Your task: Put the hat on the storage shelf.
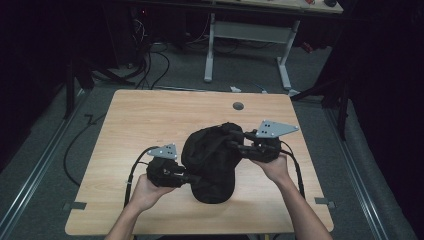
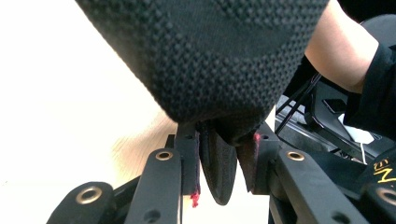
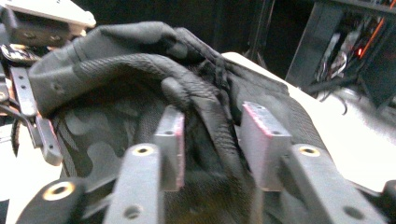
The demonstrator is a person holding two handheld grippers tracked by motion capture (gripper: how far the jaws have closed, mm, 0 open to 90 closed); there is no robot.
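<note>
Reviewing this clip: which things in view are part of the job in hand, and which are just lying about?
In the job:
- black bag
- left gripper, shut on the bag's edge
- right gripper, fingers either side of a strap on the bag

Lying about:
- wooden table, merely the work surface
- white-legged desk behind
- floor cables

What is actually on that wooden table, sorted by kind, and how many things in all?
Black bag: 1
Hand-held grippers: 2, the left gripper and the right gripper
Total: 3
</note>
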